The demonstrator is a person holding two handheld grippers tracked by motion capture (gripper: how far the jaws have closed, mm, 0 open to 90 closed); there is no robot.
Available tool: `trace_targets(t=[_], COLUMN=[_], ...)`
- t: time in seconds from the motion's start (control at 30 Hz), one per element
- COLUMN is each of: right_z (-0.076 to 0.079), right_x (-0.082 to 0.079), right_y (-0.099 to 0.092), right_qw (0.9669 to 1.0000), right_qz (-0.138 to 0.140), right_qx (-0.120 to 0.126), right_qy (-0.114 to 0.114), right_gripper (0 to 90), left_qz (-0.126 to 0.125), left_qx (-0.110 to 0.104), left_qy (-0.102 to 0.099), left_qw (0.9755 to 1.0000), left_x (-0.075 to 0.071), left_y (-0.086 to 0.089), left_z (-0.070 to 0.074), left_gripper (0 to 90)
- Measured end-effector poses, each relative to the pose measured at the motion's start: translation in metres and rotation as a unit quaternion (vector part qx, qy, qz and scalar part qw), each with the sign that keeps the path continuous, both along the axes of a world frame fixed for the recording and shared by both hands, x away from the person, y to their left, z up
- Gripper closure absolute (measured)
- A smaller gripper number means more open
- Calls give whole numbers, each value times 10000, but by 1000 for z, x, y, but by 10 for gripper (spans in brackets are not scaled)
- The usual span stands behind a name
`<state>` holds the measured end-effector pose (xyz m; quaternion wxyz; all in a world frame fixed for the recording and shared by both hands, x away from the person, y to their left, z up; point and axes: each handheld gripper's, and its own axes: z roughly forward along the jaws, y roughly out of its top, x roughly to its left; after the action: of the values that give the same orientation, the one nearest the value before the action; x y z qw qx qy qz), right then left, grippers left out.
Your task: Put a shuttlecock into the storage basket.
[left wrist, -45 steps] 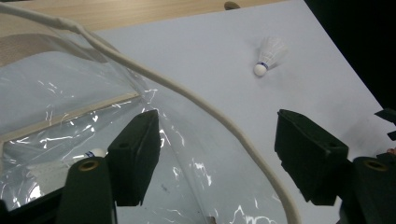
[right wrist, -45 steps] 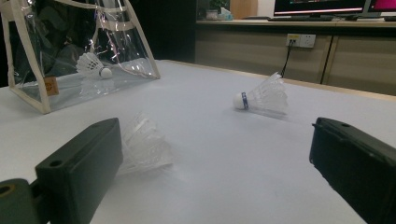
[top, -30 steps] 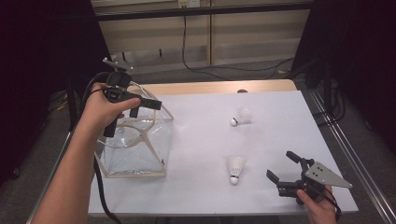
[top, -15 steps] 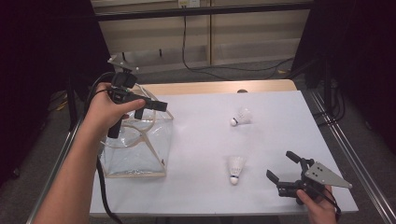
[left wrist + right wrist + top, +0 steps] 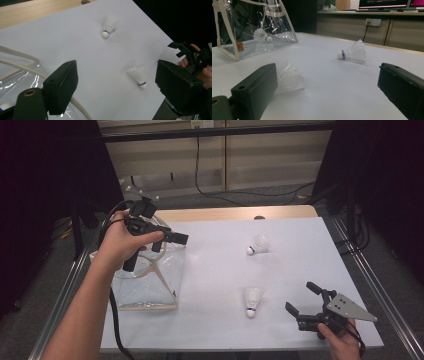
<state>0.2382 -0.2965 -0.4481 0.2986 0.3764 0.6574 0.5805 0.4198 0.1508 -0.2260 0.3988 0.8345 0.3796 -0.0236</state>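
Shuttlecock (image 5: 263, 35) inside bag (image 5: 229, 51), in right gripper view

Your white rectangular table top (image 5: 220, 270) has a pale wooden strip (image 5: 225, 213) along its far edge. Beyond that edge, a thin black cable (image 5: 197, 165) hangs down the beige panelled wall from a white wall socket (image 5: 373, 22). A grey metal rail (image 5: 378, 295) runs along the table's right side.

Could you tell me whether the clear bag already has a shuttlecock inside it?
Yes, the right gripper view shows a shuttlecock lying inside the clear bag, behind its transparent wall.
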Motion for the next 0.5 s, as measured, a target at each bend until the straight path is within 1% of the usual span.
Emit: trace_targets(t=[0.2,0.5], right_z=[0,0], right_x=[0,0], right_y=[0,0], right_qw=[10000,10000], right_qz=[-3,-3], right_qx=[-13,-4], right_qy=[2,2], right_gripper=[23,23], left_qz=[-129,-364], left_qx=[-169,-217], left_qy=[-28,-52], left_qw=[9998,9991], left_x=[-3,-10], left_y=[-7,-18], left_z=[0,-5], left_gripper=[177,173])
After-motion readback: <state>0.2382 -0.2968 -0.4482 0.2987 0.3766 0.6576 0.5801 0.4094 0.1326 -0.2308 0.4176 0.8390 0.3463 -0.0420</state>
